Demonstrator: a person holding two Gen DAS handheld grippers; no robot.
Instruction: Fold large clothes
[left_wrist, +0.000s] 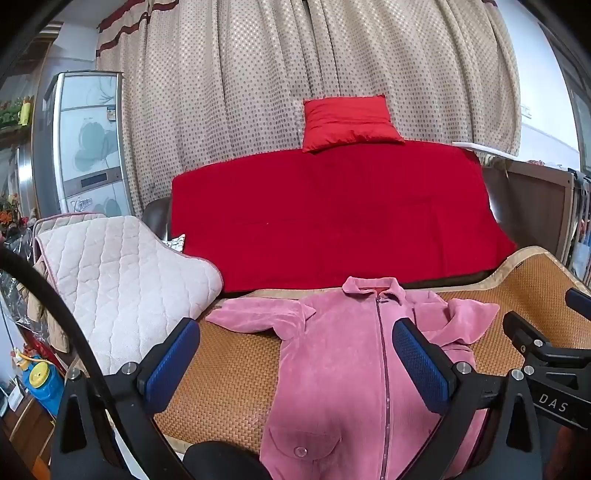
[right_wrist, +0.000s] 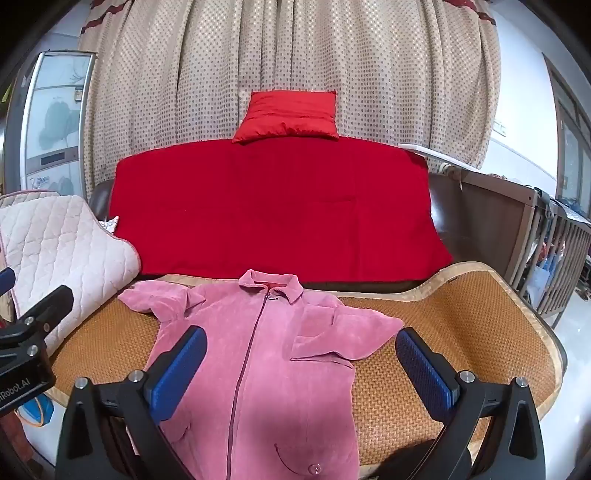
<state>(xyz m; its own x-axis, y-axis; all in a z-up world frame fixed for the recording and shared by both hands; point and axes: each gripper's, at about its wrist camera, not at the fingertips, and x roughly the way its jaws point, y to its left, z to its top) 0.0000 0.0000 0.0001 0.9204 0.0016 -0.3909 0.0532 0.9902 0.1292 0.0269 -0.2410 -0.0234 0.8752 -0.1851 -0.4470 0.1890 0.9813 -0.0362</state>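
Above pink jacket (left_wrist: 343, 354), splayed hand-held grippers (right_wrist: 301, 365)

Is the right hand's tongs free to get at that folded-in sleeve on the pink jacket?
Probably yes. The right tongs hang open above the pink jacket, and the folded-in sleeve lies on top, just ahead, with nothing covering it. The left tongs sit off to the side, not between.

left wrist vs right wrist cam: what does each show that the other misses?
Left wrist only: a blue container with a yellow lid at lower left.

Right wrist only: brown railing with vertical bars at right, and the mat's full right end.

Both: pink zip jacket flat on the woven mat, its right-hand sleeve folded in; red blanket, red pillow, quilted pad. Left tongs and right tongs open, gripping nothing.
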